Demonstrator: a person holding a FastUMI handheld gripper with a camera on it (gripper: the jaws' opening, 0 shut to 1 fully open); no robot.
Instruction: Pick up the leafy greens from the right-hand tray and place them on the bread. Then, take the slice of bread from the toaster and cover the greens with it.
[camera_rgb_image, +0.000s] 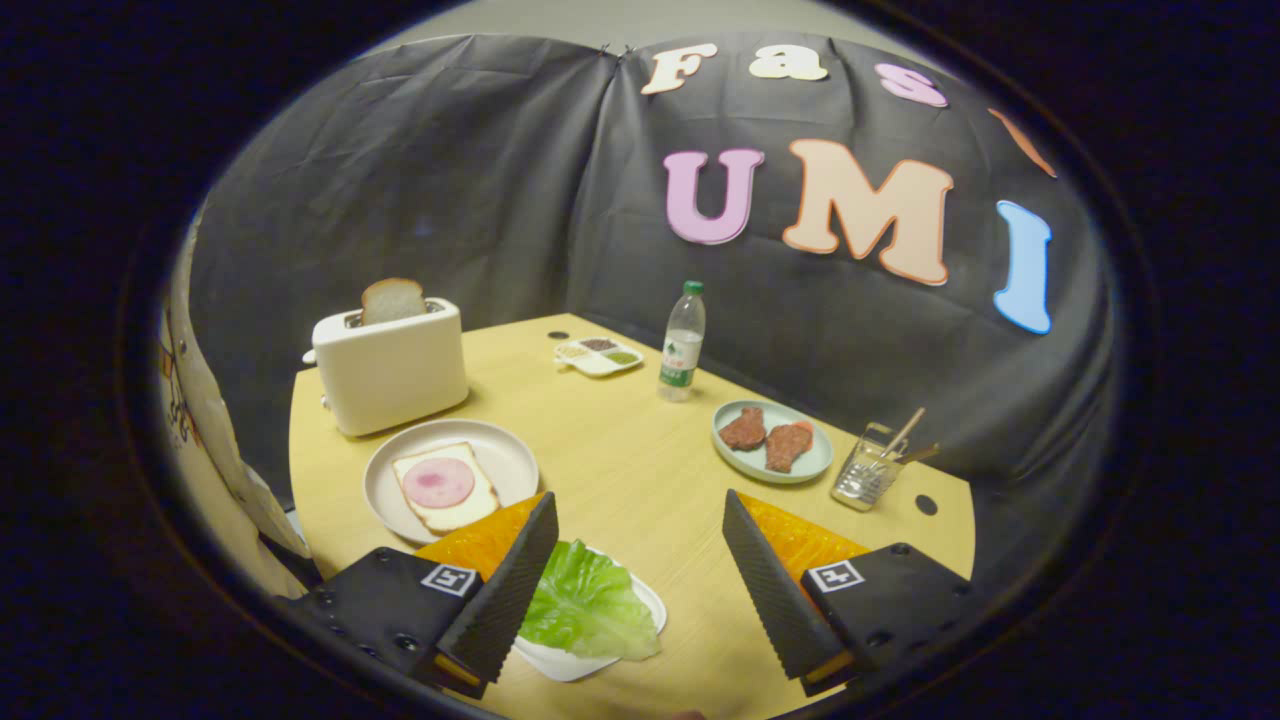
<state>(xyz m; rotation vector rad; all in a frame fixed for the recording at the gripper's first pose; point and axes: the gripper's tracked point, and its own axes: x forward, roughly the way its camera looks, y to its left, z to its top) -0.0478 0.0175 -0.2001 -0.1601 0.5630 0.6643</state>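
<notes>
Leafy greens (588, 605) lie flat on a small white tray (571, 662), nearest to me, between the fingers but hard against the left one, which overlaps the leaf's edge. My gripper (638, 562) is spread wide and holds nothing. I judge the leaf to be very light, thin and limp, apt to fold, tear or slip; it will drape when lifted. I would take it at the raised, crinkled edge on the open side, pinching gently through the thickness, since a flat leaf gives the fingers little to bite on and the tray may lift or slide with it.

Beyond the left finger, on the tabletop (620, 450), sits a round plate (510, 455) carrying a slice of bread (478, 505) topped with a pink round of ham (438, 482); this is where the leaf goes. Behind it stands a white toaster (390, 372) with a second slice (392, 299) standing upright in its slot, stiff and easy to grip by the exposed top.

Further off on the other side are a plate of meat pieces (771, 443), a glass of sticks (868, 472), a water bottle (682, 344) and a small divided dish (598, 356).
</notes>
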